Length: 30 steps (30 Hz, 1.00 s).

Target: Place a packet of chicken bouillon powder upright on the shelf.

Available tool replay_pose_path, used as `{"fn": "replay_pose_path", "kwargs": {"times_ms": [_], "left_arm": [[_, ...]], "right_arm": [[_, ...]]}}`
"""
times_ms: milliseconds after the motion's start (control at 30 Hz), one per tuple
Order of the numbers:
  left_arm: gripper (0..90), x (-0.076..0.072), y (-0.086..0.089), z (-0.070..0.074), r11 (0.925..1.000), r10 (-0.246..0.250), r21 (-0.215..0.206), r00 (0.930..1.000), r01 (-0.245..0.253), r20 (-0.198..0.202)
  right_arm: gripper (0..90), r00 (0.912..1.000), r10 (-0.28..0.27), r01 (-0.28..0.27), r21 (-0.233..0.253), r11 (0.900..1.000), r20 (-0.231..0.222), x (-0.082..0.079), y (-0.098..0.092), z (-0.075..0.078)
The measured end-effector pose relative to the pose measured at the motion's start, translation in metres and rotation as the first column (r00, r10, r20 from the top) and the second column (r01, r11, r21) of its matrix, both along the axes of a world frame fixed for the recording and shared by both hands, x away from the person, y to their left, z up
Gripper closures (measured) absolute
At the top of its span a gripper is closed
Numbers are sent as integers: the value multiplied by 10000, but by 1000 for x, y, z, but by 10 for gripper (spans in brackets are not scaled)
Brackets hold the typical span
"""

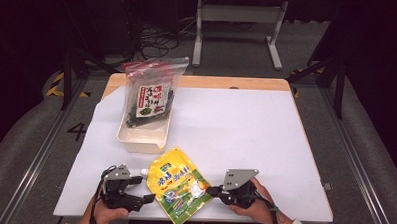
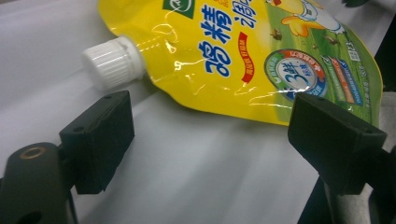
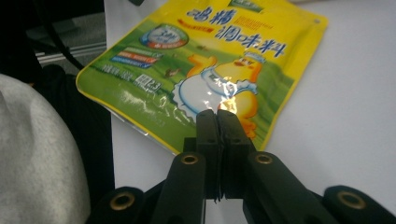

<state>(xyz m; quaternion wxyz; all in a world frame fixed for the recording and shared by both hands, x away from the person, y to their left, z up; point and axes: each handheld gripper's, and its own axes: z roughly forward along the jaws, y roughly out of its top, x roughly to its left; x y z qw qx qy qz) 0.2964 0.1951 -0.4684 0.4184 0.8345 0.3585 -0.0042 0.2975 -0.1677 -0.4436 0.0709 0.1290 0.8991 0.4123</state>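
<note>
In the high view we see the yellow pouch lying flat at the near edge of the surface, between our two hands; its long axis runs diagonally, from the white cap at the far left down to the pouch's bottom corner near us; the left tongs sit just beside its left edge, the right tongs reach its right edge, so both are about equally near; the tray with its dark bagged goods stands well apart, farther back.

In the left gripper view the left tongs stand wide open and hold nothing; the pouch lies ahead of them, with the cap just beyond the left jaw; a short advance would, we judge, bring the pouch's edge between the jaws.

In the right gripper view the right tongs are pressed together, their tips at the pouch's near edge over the printed duck; we cannot tell whether they pinch the film or merely rest on it.
</note>
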Motion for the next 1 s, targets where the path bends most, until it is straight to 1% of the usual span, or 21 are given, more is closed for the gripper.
{"fn": "replay_pose_path", "kwargs": {"times_ms": [33, 67, 100, 133, 167, 233, 267, 367, 433, 500, 567, 633, 700, 733, 767, 800, 833, 867, 900, 967, 1000], "left_arm": [[149, 1, -3, 0, 9999, -132, -4, 9999, 132, 9], [142, 1, -5, 0, 9999, -165, -26, 9999, 165, -22], [142, 2, -6, 0, 9997, -241, -63, 9997, 241, -48], [141, 4, -8, 0, 9994, -320, -123, 9994, 318, -125], [118, 5, -8, 0, 9994, -317, -168, 9993, 314, -172], [114, 8, -9, 0, 9991, -314, -282, 9993, 307, -219], [116, 9, -9, 0, 9990, -292, -338, 9992, 282, -265], [119, 17, -8, -1, 9968, -76, -800, 9985, 32, -548], [126, 21, -8, -1, 9944, 84, -1041, 9972, -162, -746], [153, 23, -7, 0, 9921, 226, -1213, 9968, -318, -764], [198, 23, -4, 0, 9865, 436, -1536, 9954, -564, -856], [193, 24, -1, 0, 9802, 369, -1907, 9956, -529, -865], [195, 25, -2, 1, 9805, 410, -1887, 9964, -544, -746], [178, 25, -3, 2, 9805, 374, -1902, 9971, -493, -658], [163, 24, -4, 2, 9827, 395, -1785, 9975, -495, -589], [172, 25, -5, 3, 9857, 421, -1612, 9978, -498, -508], [177, 24, -6, 3, 9881, 487, -1433, 9973, -561, -545], [175, 23, -7, 3, 9917, 550, -1138, 9972, -604, -498], [168, 22, -6, 3, 9940, 569, -919, 9977, -600, -361], [144, 19, -4, 3, 9952, 783, -583, 9968, -791, -161], [144, 19, -1, 2, 9956, 844, -408, 9964, -844, -17]], "right_arm": [[887, 10000, 44, -44, -87, 10000, -54, -1, 2, -2], [886, 9999, 118, -119, -292, 9995, -47, -1, 4, -5], [885, 9999, 150, -151, -358, 9992, -8, -2, 5, -6], [882, 9998, 194, -196, -409, 9990, -35, -2, 6, -7], [881, 9998, 198, -199, -424, 9989, -26, -2, 7, -7], [883, 9998, 210, -209, -515, 9985, 15, 0, 7, -7], [885, 9997, 205, -210, -489, 9986, -105, 1, 7, -8], [898, 9991, 292, -303, -356, 9989, -313, 4, 6, -10], [900, 9991, 328, -338, -383, 9987, -258, 3, 7, -10], [900, 9994, 329, -335, -471, 9983, -125, 1, 7, -10], [900, 9994, 357, -356, -587, 9976, 16, 0, 8, -10], [900, 9994, 333, -332, -622, 9975, 2, 0, 7, -10], [900, 9993, 301, -312, -534, 9981, -207, 2, 6, -10], [900, 9989, 259, -277, -457, 9986, -388, 3, 6, -11], [900, 9982, 216, -239, -406, 9989, -552, 5, 5, -11], [900, 9965, 205, -237, -390, 9990, -806, 6, 5, -11], [900, 9954, 245, -286, -428, 9987, -926, 6, 5, -11], [900, 9967, 259, -298, -501, 9983, -775, 5, 6, -11], [900, 9982, 263, -300, -691, 9972, -534, 2, 7, -10], [900, 9971, 432, -485, -843, 9953, -634, 0, 9, -11], [900, 9971, 406, -459, -827, 9955, -645, -1, 9, -11]]}}
